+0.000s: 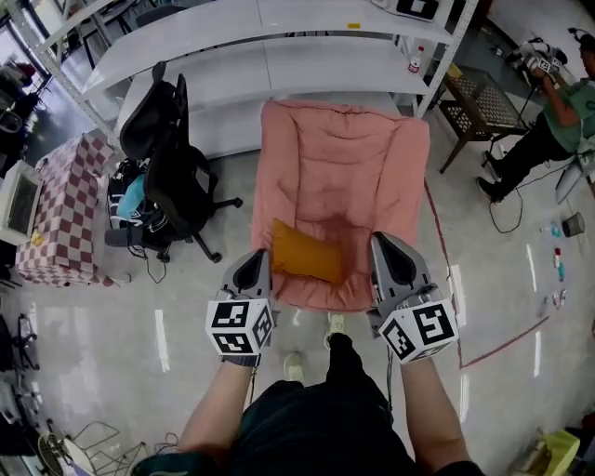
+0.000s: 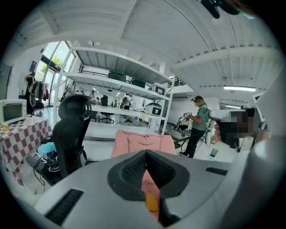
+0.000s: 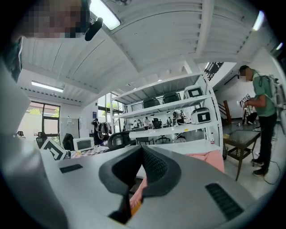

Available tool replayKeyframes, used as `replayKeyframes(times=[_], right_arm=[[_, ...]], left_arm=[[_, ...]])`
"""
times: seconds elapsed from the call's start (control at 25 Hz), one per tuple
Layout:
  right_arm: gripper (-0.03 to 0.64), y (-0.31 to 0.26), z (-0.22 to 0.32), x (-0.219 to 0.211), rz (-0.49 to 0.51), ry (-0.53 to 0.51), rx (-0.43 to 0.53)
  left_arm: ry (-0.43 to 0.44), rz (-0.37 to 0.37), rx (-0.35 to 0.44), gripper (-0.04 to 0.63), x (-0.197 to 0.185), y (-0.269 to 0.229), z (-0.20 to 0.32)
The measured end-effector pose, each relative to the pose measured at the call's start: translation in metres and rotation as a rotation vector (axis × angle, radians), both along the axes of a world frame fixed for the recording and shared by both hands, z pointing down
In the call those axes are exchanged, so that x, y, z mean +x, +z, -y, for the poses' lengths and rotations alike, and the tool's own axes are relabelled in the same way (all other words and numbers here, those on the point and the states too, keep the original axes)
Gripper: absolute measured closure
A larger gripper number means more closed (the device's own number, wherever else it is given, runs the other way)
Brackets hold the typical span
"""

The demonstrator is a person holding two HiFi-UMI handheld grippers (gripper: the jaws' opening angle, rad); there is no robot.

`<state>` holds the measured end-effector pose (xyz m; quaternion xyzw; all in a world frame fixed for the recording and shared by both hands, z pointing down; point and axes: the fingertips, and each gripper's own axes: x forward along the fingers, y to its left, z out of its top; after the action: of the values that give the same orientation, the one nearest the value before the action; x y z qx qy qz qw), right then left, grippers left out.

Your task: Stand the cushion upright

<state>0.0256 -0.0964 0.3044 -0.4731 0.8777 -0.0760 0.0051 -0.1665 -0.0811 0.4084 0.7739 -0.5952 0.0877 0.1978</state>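
Far left, head view: table under a red-and-white checked cloth, microwave on its left end. Just right of it: two black chairs, with a blue bag among dark items at their foot. Behind, across the top: white shelves, long and tiered.

Centre: pink pad, quilted, laid flat on the floor, far end against the shelves. On its near end: orange cushion, lying flat, not upright, skewed from upper left to lower right.

Left gripper: held in the left hand, tip beside the cushion's left edge; contact not discernible. Jaws pressed together, nothing between them. In the left gripper view, dark pads meeting at the tip, with a sliver of orange and pink showing below them.

Right gripper: held in the right hand, tip over the pad's near right part, right of the cushion and apart from it. Jaws likewise closed tip to tip and empty. In the right gripper view, pads together, with pink and a trace of orange beneath.

Right of the pad: red line on the floor along its edge. Upper right: dark lattice side table. Beyond it: a person in a green top, device in hands. Far right: small bottles on the floor.
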Motion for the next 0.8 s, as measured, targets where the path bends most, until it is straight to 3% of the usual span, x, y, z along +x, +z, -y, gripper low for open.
replayKeyframes(times=[0.8], right_arm=[[0.615, 0.137, 0.127, -0.046, -0.054, -0.244, -0.135]], left_arm=[[-0.150, 0.021, -0.193, 0.584, -0.013, 0.170, 0.080]])
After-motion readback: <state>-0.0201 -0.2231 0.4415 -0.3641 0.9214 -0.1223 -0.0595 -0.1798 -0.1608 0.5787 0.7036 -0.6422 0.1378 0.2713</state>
